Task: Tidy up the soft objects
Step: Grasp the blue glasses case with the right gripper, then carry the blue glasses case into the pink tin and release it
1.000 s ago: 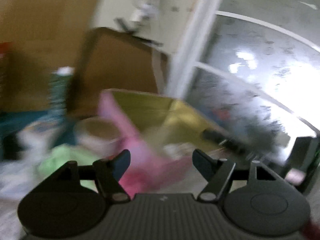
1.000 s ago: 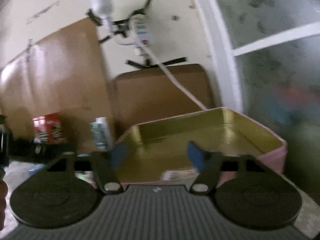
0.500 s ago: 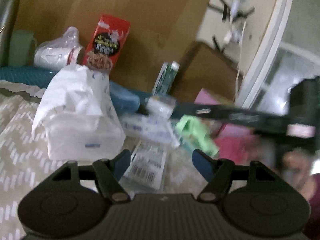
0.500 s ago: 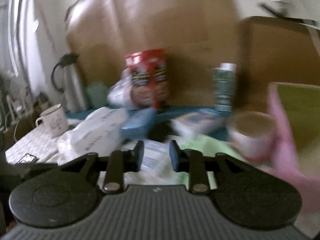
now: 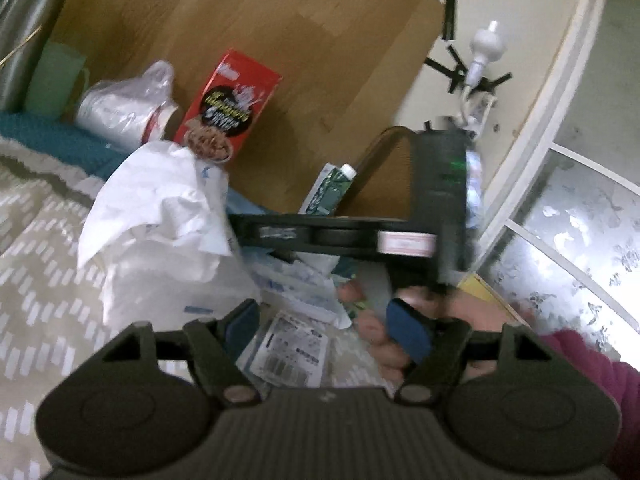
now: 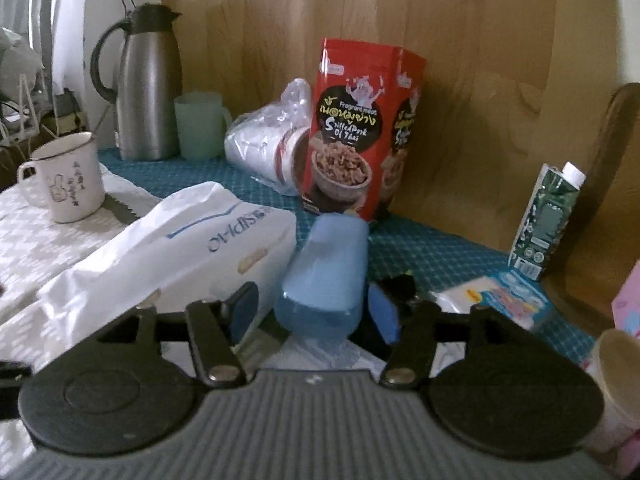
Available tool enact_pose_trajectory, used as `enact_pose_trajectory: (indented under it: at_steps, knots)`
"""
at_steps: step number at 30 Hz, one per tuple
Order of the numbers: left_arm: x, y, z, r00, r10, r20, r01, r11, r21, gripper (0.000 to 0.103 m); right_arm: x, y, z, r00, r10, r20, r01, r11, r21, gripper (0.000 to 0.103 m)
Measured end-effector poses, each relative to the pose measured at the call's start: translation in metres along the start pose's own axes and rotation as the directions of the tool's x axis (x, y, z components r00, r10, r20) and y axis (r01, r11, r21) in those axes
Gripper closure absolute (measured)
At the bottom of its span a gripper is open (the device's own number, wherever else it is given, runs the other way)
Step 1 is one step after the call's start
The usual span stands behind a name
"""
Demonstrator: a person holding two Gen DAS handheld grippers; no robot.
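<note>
A white soft plastic pack (image 6: pixel 168 248) lies on the table; it also shows in the left wrist view (image 5: pixel 160 232). A light blue soft pack (image 6: pixel 326 268) lies beside it, pointing toward my right gripper (image 6: pixel 314 312), which is open with its blue pads either side of the pack's near end, not closed on it. My left gripper (image 5: pixel 326 330) is open and empty above flat white packets with barcodes (image 5: pixel 288 348). The right gripper's body (image 5: pixel 360 236) and the hand holding it cross the left wrist view.
A red snack box (image 6: pixel 360 132), steel jug (image 6: pixel 144 84), green cup (image 6: pixel 198 126), white mug (image 6: pixel 66 178), bagged paper cups (image 6: pixel 268 144), green carton (image 6: pixel 550 220) and tissue packs (image 6: pixel 504 300) stand around. A pink tin's edge (image 6: pixel 628 304) and a paper cup (image 6: pixel 616 364) are at right.
Both grippers swung left from the pink tin to the pile of packs. The right gripper closed partway, then opened again around the light blue pack's end. The left stayed open.
</note>
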State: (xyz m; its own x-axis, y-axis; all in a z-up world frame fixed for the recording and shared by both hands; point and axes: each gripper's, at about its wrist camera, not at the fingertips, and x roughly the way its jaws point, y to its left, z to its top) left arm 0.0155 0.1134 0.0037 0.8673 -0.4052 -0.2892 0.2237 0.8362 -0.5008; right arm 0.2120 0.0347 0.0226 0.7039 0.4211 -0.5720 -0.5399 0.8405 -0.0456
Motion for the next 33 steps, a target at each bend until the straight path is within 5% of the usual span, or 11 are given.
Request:
enact_pose_trajectory:
  at_steps: [10,14,21,26,29,33]
  knots:
    - [-0.003,0.001,0.000,1.000,-0.020,0.008,0.020,1.000,0.000,0.027,0.000,-0.013,-0.005,0.998,0.024,-0.053,-0.021,0.998,0.054,0.047]
    - [0.002,0.002,0.001,0.997,-0.067,-0.043,0.066,0.998,-0.006,0.024,-0.049,-0.018,-0.024,0.997,0.071,-0.035,-0.069,0.996,0.056,0.047]
    - [-0.009,-0.029,-0.011,0.985,-0.166,-0.048,0.172,0.967,0.189,0.012,-0.158,-0.064,-0.082,0.986,0.164,0.001,-0.161,0.967,0.199,0.047]
    - [0.008,-0.037,-0.008,0.985,-0.099,-0.138,0.122,0.978,0.169,0.017,-0.211,-0.065,-0.138,0.981,0.183,-0.057,-0.175,0.977,0.120,0.047]
    - [0.022,-0.047,-0.007,0.973,-0.107,-0.204,0.136,0.982,0.131,0.018,-0.228,-0.070,-0.164,0.989,0.128,-0.069,-0.121,0.988,0.097,0.046]
    - [0.042,-0.075,-0.011,0.963,-0.090,-0.255,0.135,0.977,0.167,0.018,-0.248,-0.093,-0.186,0.997,-0.064,-0.033,0.069,0.981,0.181,0.042]
